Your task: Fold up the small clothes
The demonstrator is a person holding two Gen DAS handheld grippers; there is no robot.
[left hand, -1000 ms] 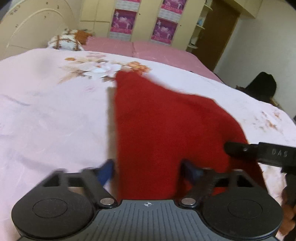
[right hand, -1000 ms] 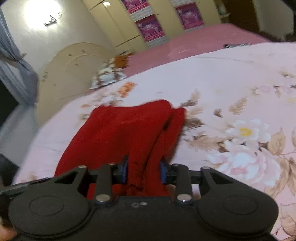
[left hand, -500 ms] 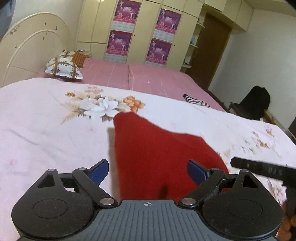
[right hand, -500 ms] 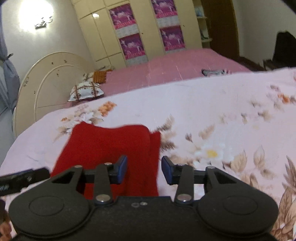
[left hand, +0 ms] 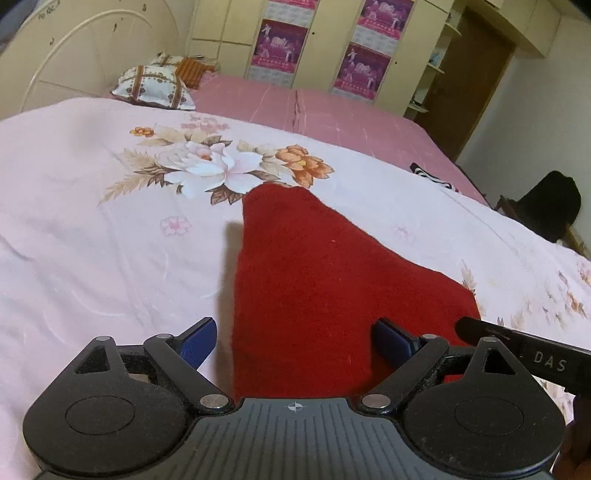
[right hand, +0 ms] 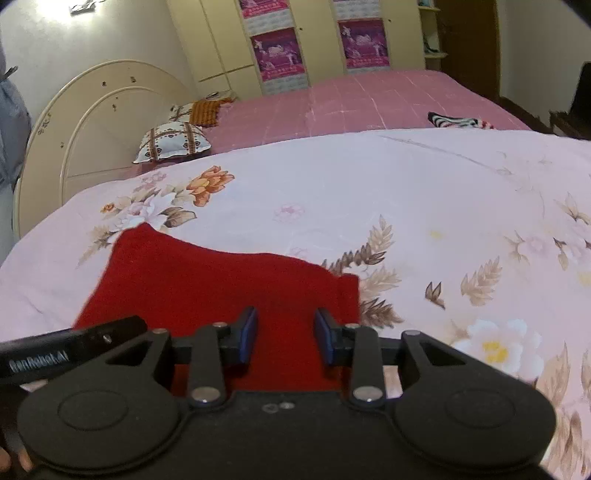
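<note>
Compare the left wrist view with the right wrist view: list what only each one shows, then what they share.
Only the left wrist view: the black chair at far right, and the left gripper, open. Only the right wrist view: the wall lamp, the grey curtain, and the right gripper, open. Both: the red garment lying on the floral bedspread, the patterned pillow, the purple posters and the striped cloth.

The garment (left hand: 325, 295) lies flat on the quilt (left hand: 92, 240) directly ahead of you. Your left tongs (left hand: 295, 343) and right tongs (right hand: 284, 339) sit side by side at its near edge, jaws spread, gripping nothing. Beyond the quilt lies the bed sheet (right hand: 369, 99), with a pillow (right hand: 173, 142) to the left by the headboard (right hand: 92, 122); cupboards (left hand: 229, 33) stand behind.
</note>
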